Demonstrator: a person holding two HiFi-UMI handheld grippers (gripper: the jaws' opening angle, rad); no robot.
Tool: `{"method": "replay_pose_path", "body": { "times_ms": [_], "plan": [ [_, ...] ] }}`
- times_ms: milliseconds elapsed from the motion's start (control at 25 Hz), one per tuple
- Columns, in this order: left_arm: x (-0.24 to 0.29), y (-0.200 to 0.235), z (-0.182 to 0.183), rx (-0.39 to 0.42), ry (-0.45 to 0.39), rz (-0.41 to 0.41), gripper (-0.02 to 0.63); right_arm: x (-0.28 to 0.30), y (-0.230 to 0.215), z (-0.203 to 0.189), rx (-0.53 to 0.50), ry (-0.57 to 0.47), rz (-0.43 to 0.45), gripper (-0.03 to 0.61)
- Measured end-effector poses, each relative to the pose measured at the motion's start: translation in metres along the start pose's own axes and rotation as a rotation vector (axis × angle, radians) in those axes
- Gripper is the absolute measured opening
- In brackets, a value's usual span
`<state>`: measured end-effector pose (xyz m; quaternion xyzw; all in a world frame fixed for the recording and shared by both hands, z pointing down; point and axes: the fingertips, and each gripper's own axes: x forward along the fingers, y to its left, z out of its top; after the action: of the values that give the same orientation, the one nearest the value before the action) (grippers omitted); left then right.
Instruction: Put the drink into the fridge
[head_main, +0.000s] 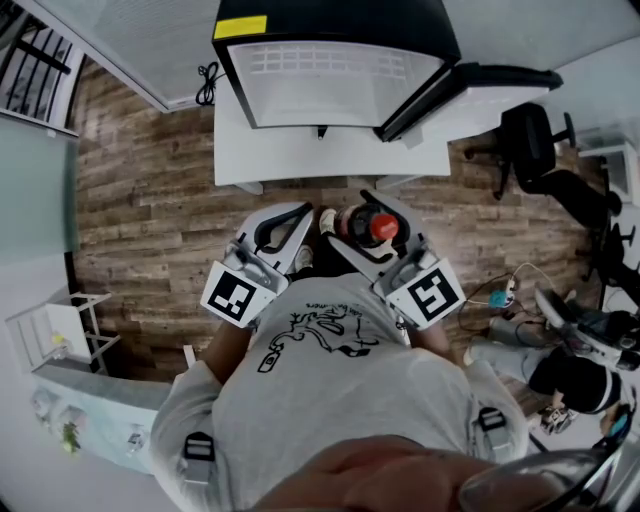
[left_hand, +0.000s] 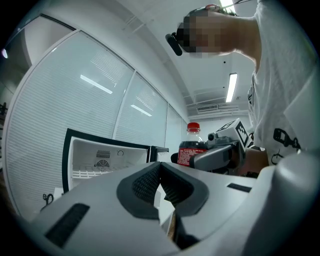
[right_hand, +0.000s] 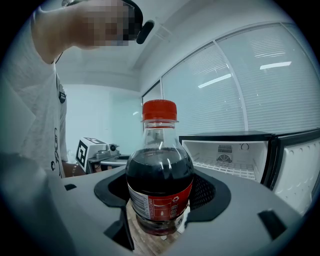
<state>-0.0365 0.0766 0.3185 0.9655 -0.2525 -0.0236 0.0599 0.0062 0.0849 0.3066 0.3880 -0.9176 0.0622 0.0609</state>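
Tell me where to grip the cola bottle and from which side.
Take the cola bottle round its labelled body, level from the side, as the right gripper does. It stands upright and round, so the jaws close squarely on the widest part; the red cap and neck are narrower, likely a poorer hold.

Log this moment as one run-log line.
phase: pre-placement | right gripper: shut on bottle | left gripper: shut, empty | fridge: open, bottle not yet inside
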Motion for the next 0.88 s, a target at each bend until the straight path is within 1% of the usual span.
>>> {"method": "replay_pose_path", "body": {
  "times_ms": [440,880],
  "plan": [
    [0.052,0.015,-0.001,0.007,0.016,-0.005,0.003,0.002,-0.054,0.002,0.007,-0.004,0.004,0.321],
    [0.100,0.038,0.003,0.019,0.017,0.043,0.003,0.013,-0.107,0.007,-0.002,-0.008,0.057,0.321]
  ]
}}
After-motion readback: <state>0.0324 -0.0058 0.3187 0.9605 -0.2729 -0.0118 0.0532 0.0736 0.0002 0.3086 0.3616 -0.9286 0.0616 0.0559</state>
